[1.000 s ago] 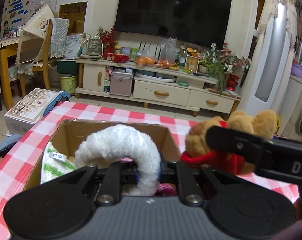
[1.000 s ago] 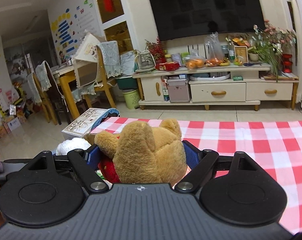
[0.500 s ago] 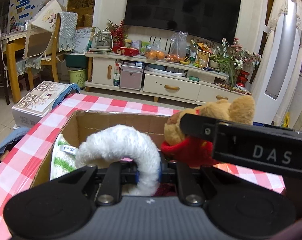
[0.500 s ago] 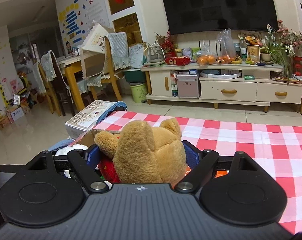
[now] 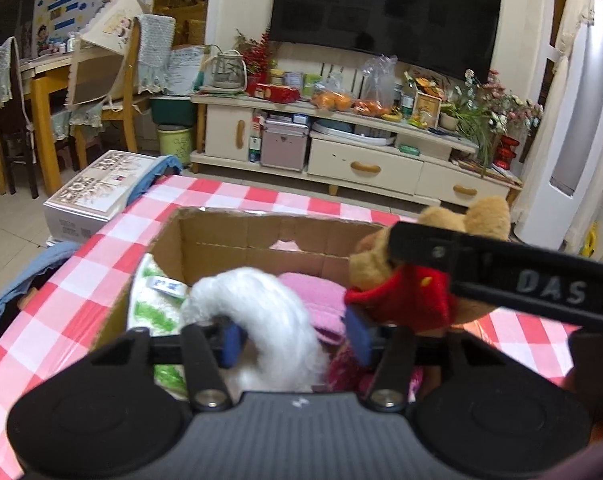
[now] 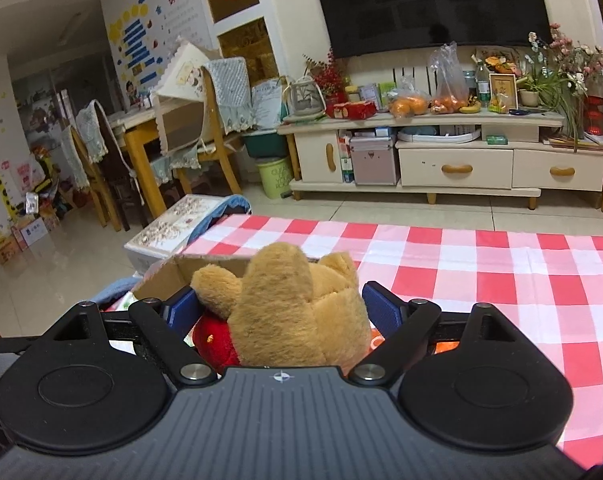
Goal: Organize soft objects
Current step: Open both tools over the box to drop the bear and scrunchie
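An open cardboard box stands on the red-checked table. My left gripper is over the box with its jaws spread wide. A white fluffy toy lies between the jaws, free of the pads, in the box. A green-white cloth and a pink cloth lie inside too. My right gripper is shut on a brown teddy bear in a red shirt. The bear also shows in the left wrist view, held at the box's right edge.
The checked tablecloth stretches to the right of the box. A white carton and blue cloth lie off the table's left side. A TV cabinet and wooden chairs stand across the floor.
My left gripper has opened and let go of the white fluffy toy over the box. My right gripper has carried the bear left, to the box's edge.
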The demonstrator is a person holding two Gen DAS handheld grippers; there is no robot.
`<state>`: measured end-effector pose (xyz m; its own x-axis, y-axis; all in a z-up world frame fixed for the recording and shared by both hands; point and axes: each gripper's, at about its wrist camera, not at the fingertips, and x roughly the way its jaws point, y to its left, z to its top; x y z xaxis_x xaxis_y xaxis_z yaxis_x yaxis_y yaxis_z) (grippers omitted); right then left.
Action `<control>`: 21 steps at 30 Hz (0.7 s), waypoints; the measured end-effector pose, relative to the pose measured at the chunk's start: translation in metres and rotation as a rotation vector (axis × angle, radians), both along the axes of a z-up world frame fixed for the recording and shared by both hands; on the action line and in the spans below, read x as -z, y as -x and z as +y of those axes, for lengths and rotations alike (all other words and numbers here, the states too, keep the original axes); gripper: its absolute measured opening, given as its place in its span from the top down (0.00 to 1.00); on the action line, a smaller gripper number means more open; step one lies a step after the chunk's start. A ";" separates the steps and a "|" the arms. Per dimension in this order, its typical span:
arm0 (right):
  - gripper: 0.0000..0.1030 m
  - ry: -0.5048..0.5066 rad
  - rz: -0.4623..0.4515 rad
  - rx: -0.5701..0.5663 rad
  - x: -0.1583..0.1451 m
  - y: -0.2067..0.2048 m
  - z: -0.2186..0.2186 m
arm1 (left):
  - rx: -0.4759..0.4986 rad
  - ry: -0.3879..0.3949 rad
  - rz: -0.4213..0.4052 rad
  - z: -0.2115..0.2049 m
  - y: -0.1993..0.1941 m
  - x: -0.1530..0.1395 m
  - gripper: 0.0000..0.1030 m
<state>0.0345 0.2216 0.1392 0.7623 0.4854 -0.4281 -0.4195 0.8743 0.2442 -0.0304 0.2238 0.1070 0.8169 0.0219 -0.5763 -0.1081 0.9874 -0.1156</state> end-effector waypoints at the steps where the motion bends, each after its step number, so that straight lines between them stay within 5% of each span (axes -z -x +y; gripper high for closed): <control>1: 0.00 -0.013 -0.005 0.000 -0.001 0.001 -0.001 | -0.008 0.003 -0.005 0.001 0.001 -0.001 0.36; 10: 0.00 -0.067 0.005 -0.028 -0.008 -0.004 0.002 | 0.003 0.009 -0.045 0.001 0.007 -0.007 0.14; 21: 0.00 -0.092 -0.042 0.086 -0.009 0.018 -0.029 | 0.004 -0.018 -0.056 -0.003 0.016 -0.010 0.09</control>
<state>0.0169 0.1922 0.1478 0.8191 0.4531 -0.3517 -0.3555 0.8823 0.3085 -0.0459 0.2208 0.1174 0.8478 0.0285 -0.5295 -0.0982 0.9897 -0.1040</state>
